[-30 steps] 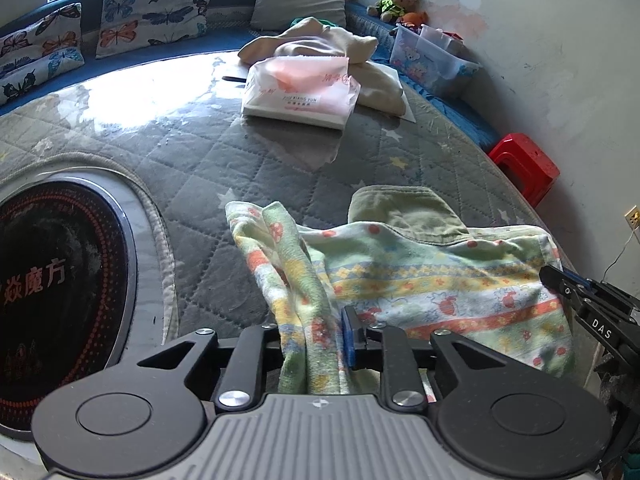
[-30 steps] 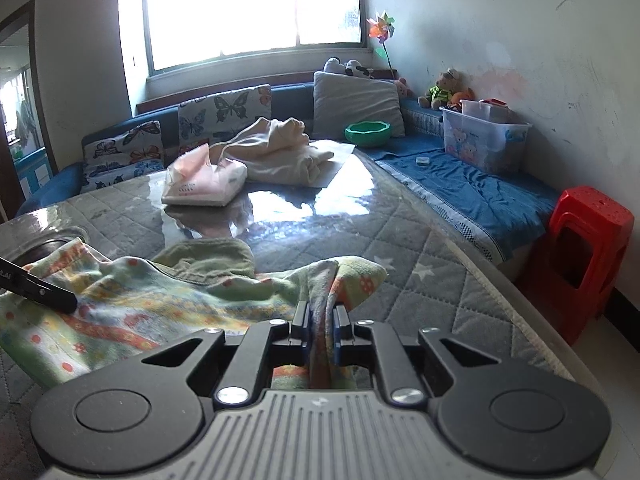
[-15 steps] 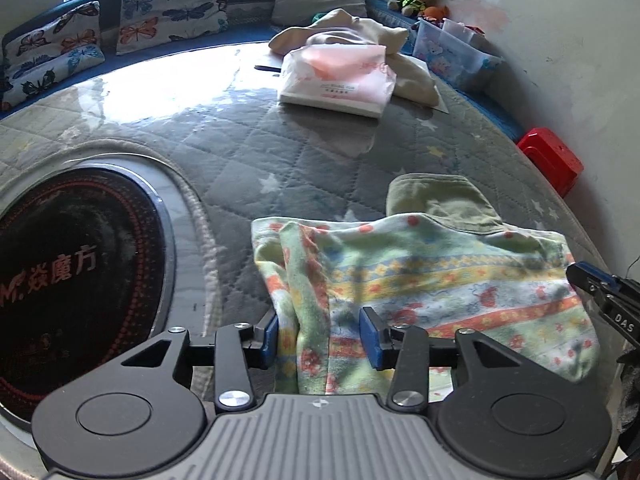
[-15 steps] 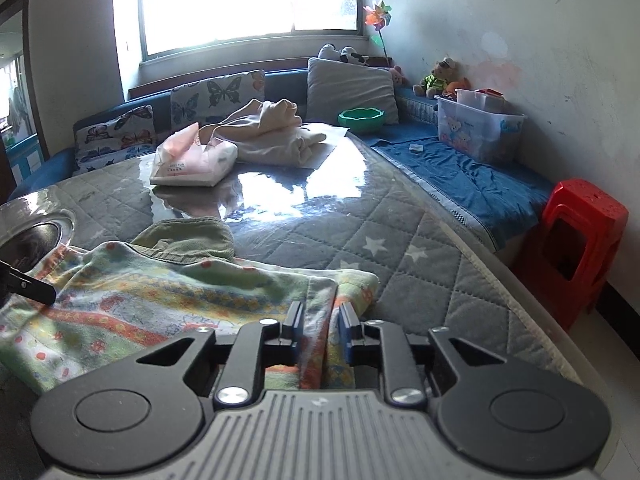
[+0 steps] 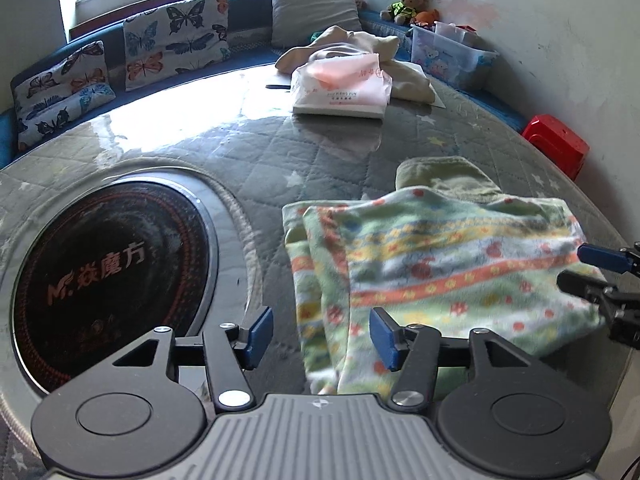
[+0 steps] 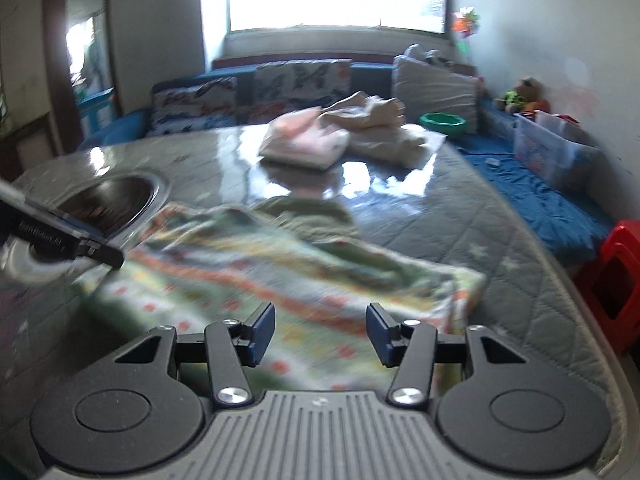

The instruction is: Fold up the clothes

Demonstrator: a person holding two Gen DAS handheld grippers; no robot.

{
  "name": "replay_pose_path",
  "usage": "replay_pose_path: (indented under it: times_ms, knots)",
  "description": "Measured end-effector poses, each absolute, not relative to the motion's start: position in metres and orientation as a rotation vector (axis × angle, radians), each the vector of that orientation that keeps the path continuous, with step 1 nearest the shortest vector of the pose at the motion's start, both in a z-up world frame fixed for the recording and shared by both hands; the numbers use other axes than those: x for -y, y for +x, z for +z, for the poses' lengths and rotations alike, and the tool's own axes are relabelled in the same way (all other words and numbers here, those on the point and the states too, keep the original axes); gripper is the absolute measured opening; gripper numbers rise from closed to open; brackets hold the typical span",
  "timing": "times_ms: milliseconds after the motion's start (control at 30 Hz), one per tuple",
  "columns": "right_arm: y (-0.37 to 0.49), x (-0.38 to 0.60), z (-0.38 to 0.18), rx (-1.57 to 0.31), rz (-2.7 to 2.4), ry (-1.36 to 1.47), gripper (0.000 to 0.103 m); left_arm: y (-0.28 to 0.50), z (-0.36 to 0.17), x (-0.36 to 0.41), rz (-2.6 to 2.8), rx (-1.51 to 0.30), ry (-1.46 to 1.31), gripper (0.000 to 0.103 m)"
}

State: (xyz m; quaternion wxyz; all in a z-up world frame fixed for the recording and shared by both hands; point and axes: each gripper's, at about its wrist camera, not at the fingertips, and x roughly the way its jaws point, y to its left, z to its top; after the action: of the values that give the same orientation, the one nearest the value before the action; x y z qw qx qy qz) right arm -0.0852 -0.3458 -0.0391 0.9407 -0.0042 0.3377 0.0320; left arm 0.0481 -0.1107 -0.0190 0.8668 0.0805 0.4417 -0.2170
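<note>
Cloth: patterned cloth (image 5: 448,264) lies on the quilted table (image 5: 224,148), doubled over on itself with stacked edges showing at its left end; an olive garment (image 5: 444,176) pokes out from under its far edge.
Long axis: it runs left to right across in front of me, so each short end faces one of my grippers.
Left gripper: my left gripper (image 5: 321,334) hangs at the cloth's near left end, fingers spread wide, holding nothing; the doubled edge sits between the two blue pads.
Right gripper: my right gripper (image 6: 321,334) is over the near right part, fingers likewise spread and empty; this view is blurred, so I cannot tell how close to the fabric it is.
Nearer hand: neither clearly; each has its own end.
Stage: I judge one fold lies made; whether another is wanted, I cannot tell.
Beyond: pink packet (image 5: 340,88) and a cream heap (image 5: 384,60), well apart at the far side.
</note>
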Motion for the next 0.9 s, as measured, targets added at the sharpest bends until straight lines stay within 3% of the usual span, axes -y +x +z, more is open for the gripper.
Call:
replay_pose_path:
  times_ms: [300, 533, 733, 833, 900]
  knots:
    - [-0.101, 0.332, -0.045, -0.719, 0.077, -0.025, 0.056, 0.034, -0.024, 0.110, -0.443, -0.899, 0.244, 0.065]
    - [-0.114, 0.329, -0.046, -0.721, 0.065, -0.017, 0.059, 0.021, -0.022, 0.111, -0.435, -0.880, 0.261, 0.065]
    - [-0.124, 0.326, -0.045, -0.721, 0.054, 0.023, 0.070, 0.008, -0.016, 0.111, -0.432, -0.861, 0.247, 0.070]
    - [-0.129, 0.326, -0.047, -0.731, 0.042, 0.048, 0.082, 0.001, -0.016, 0.111, -0.429, -0.871, 0.246, 0.073]
    - [-0.132, 0.326, -0.048, -0.736, 0.034, 0.061, 0.084, -0.005, -0.017, 0.112, -0.432, -0.874, 0.249, 0.075]
